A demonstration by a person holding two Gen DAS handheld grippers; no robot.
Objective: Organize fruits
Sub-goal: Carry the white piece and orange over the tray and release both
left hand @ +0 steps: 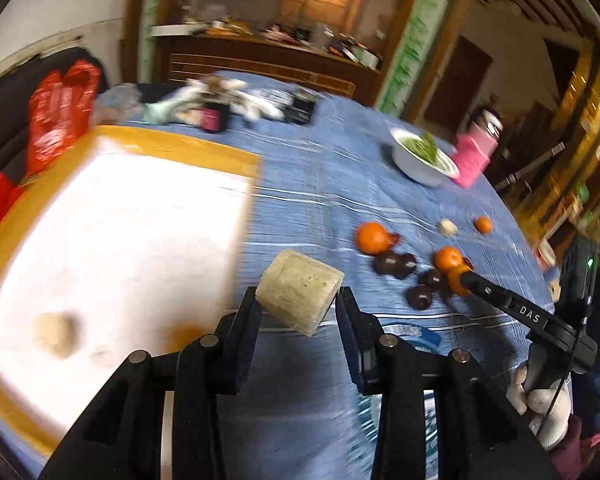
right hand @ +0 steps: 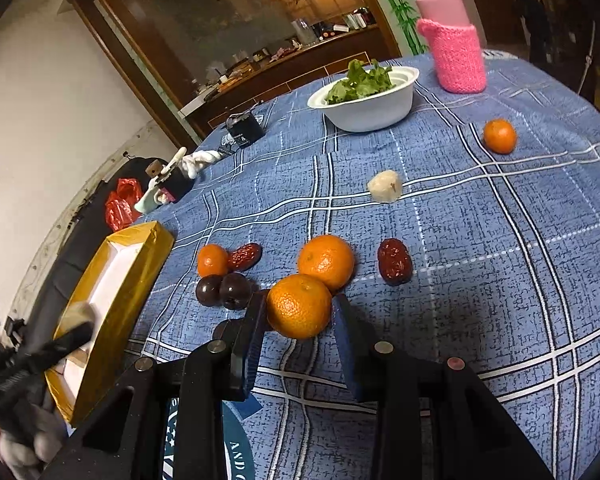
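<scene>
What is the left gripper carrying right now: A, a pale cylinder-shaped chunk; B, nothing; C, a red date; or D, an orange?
A: in the left wrist view the pale chunk sits between the fingers of the left gripper, raised above the tablecloth.

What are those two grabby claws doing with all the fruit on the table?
They're sorting fruit. The left gripper holds a pale cut fruit chunk beside the gold-edged box. The right gripper is closing around an orange on the blue tablecloth. More oranges, red dates and dark plums wait nearby.
</scene>
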